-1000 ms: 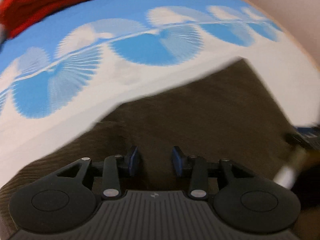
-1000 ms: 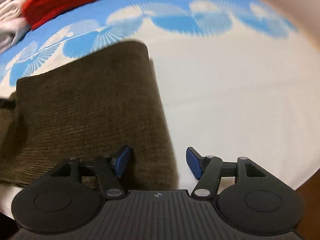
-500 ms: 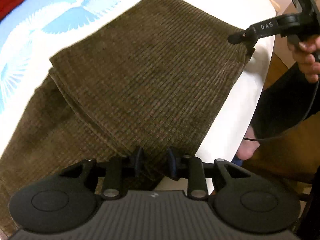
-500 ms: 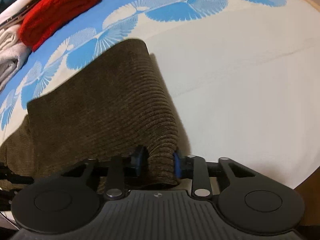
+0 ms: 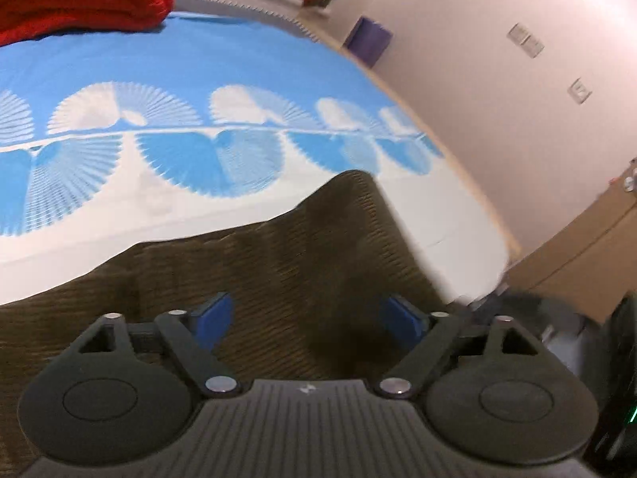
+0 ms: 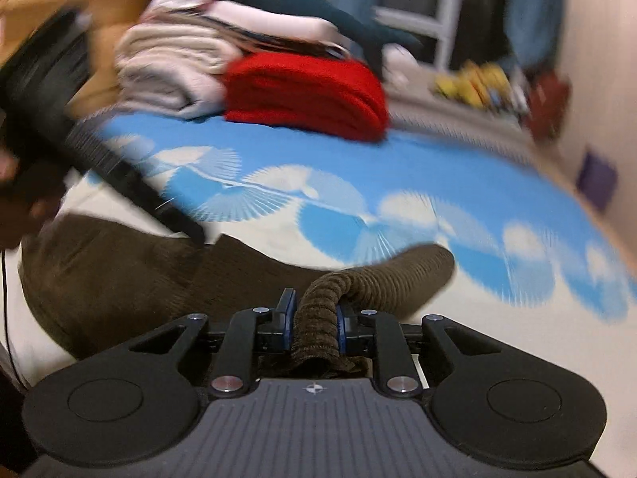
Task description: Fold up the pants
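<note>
Brown corduroy pants (image 5: 286, 255) lie on a bed with a blue and white fan-pattern sheet (image 5: 167, 159). My left gripper (image 5: 308, 316) is open, its blue pads wide apart just above the cloth, holding nothing. My right gripper (image 6: 312, 314) is shut on a bunched edge of the pants (image 6: 318, 310), with the rest of the pants (image 6: 131, 275) trailing left and behind. The left gripper also shows blurred in the right wrist view (image 6: 119, 175), above the pants' left part.
A folded red garment (image 6: 302, 91) lies at the far side of the bed, with a pile of white and beige laundry (image 6: 187, 59) beside it. A pale wall (image 5: 517, 79) and a wooden piece of furniture (image 5: 589, 247) stand past the bed's right edge.
My left gripper has opened and let go of the pants. My right gripper stays shut on the pants' edge and has lifted and swung with it; both views have shifted.
</note>
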Available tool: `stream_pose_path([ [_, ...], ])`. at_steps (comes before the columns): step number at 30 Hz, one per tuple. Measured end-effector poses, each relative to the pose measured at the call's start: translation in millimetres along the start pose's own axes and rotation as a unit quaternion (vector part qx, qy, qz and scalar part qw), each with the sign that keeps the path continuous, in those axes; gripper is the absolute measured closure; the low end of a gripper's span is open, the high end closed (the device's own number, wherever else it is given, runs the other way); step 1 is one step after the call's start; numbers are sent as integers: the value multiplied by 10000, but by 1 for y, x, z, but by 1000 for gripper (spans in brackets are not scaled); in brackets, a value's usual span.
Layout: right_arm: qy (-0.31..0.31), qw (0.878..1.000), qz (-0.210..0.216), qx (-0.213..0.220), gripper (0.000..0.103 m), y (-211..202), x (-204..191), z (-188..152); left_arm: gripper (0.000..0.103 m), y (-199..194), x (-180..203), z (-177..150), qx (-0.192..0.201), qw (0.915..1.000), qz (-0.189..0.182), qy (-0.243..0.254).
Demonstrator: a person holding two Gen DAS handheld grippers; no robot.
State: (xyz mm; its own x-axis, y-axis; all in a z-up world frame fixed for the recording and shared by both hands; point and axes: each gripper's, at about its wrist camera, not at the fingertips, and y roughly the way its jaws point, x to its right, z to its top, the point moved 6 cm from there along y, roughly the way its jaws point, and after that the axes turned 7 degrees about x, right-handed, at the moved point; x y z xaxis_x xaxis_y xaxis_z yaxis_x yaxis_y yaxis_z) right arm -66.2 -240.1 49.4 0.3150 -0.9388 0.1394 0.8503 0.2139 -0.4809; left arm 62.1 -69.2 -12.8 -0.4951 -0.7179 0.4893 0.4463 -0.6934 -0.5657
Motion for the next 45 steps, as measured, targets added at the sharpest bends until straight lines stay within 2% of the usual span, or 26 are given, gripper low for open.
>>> stream_pose_path([
  [6, -1173, 9926, 270, 164, 84, 14, -67, 0, 14, 11, 7, 7, -119, 9999, -106, 29],
  [10, -1678, 9842, 501, 257, 85, 22, -93, -4, 14, 30, 7, 8, -381, 9992, 95, 71],
  [12, -1874, 9798, 635, 307, 85, 24, -102, -6, 17, 40, 3, 4, -533, 9979, 311, 179],
  [15, -2147, 9728, 780, 387, 86, 22, -115, -11, 32, 53, -4, 0, -728, 9954, 565, 251],
  [17, -2191, 9710, 862, 406, 86, 24, -115, -13, 61, 59, -6, -4, -837, 9932, 698, 403],
  [20, -2150, 9710, 958, 411, 86, 23, -110, -13, 78, 63, -12, -7, -881, 9888, 1019, 642],
  [26, -1684, 9779, 1198, 319, 80, 8, -101, -6, 84, 50, -22, -9, -809, 9900, 1021, 533],
  [29, -1078, 9792, 1708, 180, 68, -3, -92, 6, 85, 29, -26, -5, -625, 9928, 956, 362],
  [31, -531, 9740, 2203, 8, 66, -10, -78, 20, 85, 9, -34, -2, -452, 9939, 980, 242],
  [34, 396, 9562, 2898, -117, 66, -16, -51, 43, 85, -27, -55, 1, -184, 9938, 1099, -2],
  [35, 684, 9513, 3003, -92, 66, -18, -40, 53, 86, -41, -65, 1, -84, 9931, 1167, -92],
  [37, 1054, 9482, 2997, -17, 65, -16, -20, 70, 86, -68, -84, -1, 89, 9909, 1308, -291],
  [40, 1059, 9550, 2769, -50, 60, -2, 4, 94, 86, -108, -120, -10, 271, 9839, 1659, -598],
  [43, 876, 9678, 2356, -133, 52, 25, 18, 109, 86, -147, -155, -20, 447, 9722, 2108, -916],
  [45, 953, 9702, 2220, -206, 51, 48, 20, 108, 86, -173, -179, -28, 560, 9618, 2436, -1116],
])
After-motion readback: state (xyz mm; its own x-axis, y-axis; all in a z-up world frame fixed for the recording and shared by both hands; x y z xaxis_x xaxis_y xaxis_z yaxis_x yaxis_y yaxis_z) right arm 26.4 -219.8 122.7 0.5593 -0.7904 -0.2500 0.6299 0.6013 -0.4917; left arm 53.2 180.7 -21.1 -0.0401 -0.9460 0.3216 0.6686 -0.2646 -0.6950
